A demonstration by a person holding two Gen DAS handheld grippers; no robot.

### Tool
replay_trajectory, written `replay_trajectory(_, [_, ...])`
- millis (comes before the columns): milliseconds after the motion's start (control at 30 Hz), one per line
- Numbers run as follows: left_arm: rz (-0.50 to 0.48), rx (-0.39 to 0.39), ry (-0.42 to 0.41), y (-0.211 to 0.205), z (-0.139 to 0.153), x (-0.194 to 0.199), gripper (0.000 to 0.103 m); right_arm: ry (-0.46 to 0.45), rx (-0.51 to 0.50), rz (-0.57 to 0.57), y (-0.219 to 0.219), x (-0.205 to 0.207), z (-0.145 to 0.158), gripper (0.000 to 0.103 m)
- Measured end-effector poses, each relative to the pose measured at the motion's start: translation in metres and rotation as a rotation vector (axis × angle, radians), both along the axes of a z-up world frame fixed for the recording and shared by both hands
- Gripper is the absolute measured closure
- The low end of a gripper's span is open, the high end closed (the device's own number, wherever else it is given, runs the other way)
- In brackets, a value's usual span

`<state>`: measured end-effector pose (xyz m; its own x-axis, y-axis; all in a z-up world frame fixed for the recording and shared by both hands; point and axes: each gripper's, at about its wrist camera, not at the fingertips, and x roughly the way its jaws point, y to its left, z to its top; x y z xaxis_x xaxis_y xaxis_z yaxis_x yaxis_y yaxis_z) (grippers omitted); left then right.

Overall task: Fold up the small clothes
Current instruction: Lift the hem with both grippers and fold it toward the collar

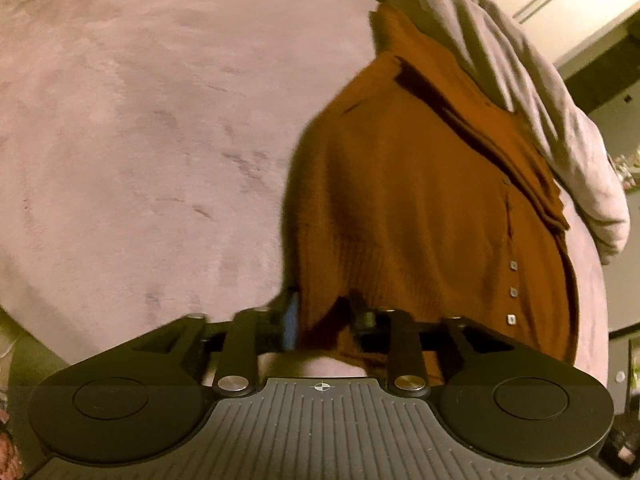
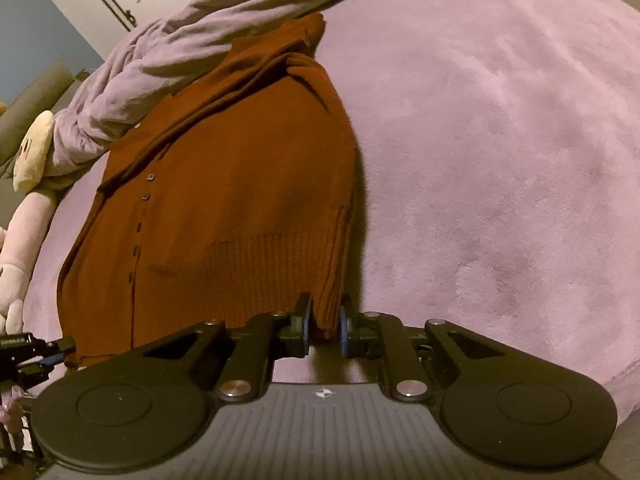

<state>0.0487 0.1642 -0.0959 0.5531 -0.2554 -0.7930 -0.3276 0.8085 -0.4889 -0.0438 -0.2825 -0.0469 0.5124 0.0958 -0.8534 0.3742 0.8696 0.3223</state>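
Crumpled blanket [image 2: 168, 60] overlapping cardigan [image 2: 240, 184]

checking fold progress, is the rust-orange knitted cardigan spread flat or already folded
Partly folded: the rust-orange knitted cardigan lies on the pink plush blanket with its sides turned in over the button front, hem still unfolded.

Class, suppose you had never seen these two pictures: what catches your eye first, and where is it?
The rust-orange knitted cardigan dominates, spread on a pale pink plush blanket, its small buttons running down the front. Each gripper, left and right, has its jaws around a bottom corner of the hem.
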Motion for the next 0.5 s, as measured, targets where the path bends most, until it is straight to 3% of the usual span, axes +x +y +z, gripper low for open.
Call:
replay_trajectory(100, [-0.029, -0.019, -0.011, -0.004, 0.001, 0.004, 0.056, 0.007, 0.010, 0.001, -0.001, 0.002, -0.001, 0.089])
replay_trajectory(200, [-0.044, -0.033, -0.004, -0.006, -0.002, 0.008, 0.058, 0.010, 0.026, 0.000, -0.002, 0.004, -0.003, 0.086])
replay_trajectory(267, [-0.060, -0.028, -0.001, -0.007, -0.002, 0.010, 0.075, 0.014, 0.031, 0.000, -0.003, 0.006, -0.005, 0.086])
replay_trajectory(300, [-0.074, -0.031, 0.004, -0.008, -0.003, 0.011, 0.089, 0.015, 0.030, 0.001, -0.003, 0.007, -0.006, 0.086])
replay_trajectory(433, [-0.128, -0.009, 0.017, -0.013, -0.002, 0.012, 0.091, 0.016, 0.020, 0.017, -0.002, 0.009, -0.005, 0.086])
replay_trajectory(500, [-0.157, -0.013, 0.010, -0.014, 0.003, 0.013, 0.092, 0.022, 0.019, 0.035, -0.001, 0.011, -0.003, 0.092])
